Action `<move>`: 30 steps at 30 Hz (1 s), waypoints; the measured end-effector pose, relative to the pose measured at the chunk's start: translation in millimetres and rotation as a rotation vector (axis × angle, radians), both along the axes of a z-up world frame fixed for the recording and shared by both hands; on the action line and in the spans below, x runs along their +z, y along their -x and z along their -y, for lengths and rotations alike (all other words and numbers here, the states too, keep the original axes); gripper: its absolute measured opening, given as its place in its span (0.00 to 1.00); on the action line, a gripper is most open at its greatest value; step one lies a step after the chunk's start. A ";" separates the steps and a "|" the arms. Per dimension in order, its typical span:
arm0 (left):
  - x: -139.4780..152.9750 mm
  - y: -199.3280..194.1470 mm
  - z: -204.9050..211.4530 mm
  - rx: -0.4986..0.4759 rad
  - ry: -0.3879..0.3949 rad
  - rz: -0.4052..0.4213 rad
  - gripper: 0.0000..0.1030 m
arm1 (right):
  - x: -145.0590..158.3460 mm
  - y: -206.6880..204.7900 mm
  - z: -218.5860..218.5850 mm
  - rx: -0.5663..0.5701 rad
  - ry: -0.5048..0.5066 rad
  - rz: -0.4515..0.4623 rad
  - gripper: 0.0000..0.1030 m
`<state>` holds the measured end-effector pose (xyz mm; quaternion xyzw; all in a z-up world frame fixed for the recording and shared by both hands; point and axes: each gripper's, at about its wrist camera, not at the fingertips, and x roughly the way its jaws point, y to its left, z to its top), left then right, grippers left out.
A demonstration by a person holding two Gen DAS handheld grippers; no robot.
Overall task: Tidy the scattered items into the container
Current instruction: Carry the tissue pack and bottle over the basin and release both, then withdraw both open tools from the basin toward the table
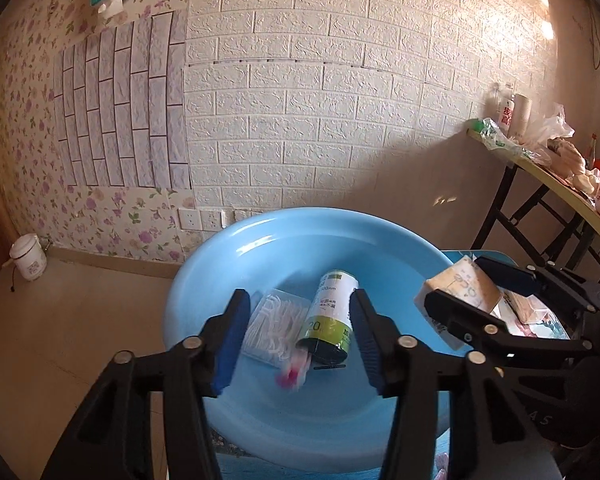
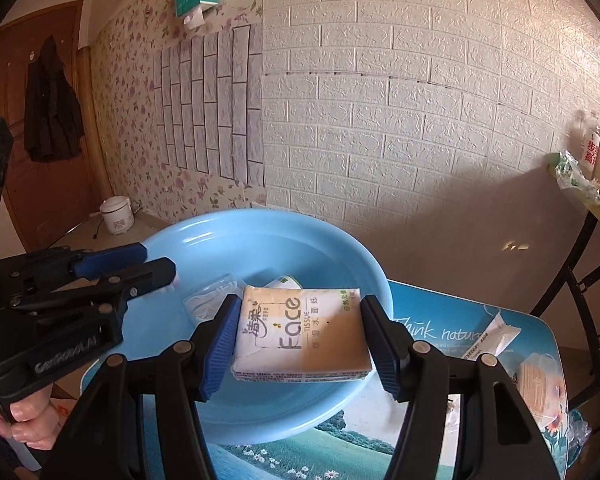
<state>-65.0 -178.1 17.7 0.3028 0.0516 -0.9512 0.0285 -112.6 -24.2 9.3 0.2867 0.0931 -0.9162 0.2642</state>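
The tissue pack (image 2: 300, 336) reads "Face" and "TISSUE" beside Chinese characters, and the tabletop (image 2: 440, 332) under it carries the printed words "Think natur…". The roll with the yellow-green label (image 1: 330, 314) shows "20" and small Chinese print too fine to read. "GenRobot.AI" is moulded on the body of the left gripper (image 2: 148, 266), seen from the right wrist view.

The right gripper (image 2: 300, 344) is clamped on the tissue pack, one blue pad on each short side, holding it flat and level over the near half of the blue basin (image 2: 364, 268). The left gripper (image 1: 296, 336) stands wide apart and holds nothing, hovering above the basin's inside. Below it lie the roll on its side, touching a clear packet of white floss picks (image 1: 274, 324), and a blurred pink-and-white item (image 1: 294, 372) that may be a small wrapped sachet.

A bare hand (image 2: 26, 420) grips the left gripper's handle from below. A white sachet (image 2: 494, 334) and other packets lie on the tabletop to the right of the basin
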 end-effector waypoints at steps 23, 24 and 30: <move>0.4 -10.5 25.5 0.058 -0.025 0.001 0.53 | -21.1 5.0 28.4 0.024 -0.096 0.039 0.94; 0.0 -11.7 26.3 0.060 -0.024 -0.001 0.53 | -20.9 4.3 26.8 0.019 -0.090 0.039 0.96; -1.2 -19.8 35.0 0.108 -0.063 0.004 0.53 | -19.0 2.9 3.3 -0.054 -0.021 0.057 0.96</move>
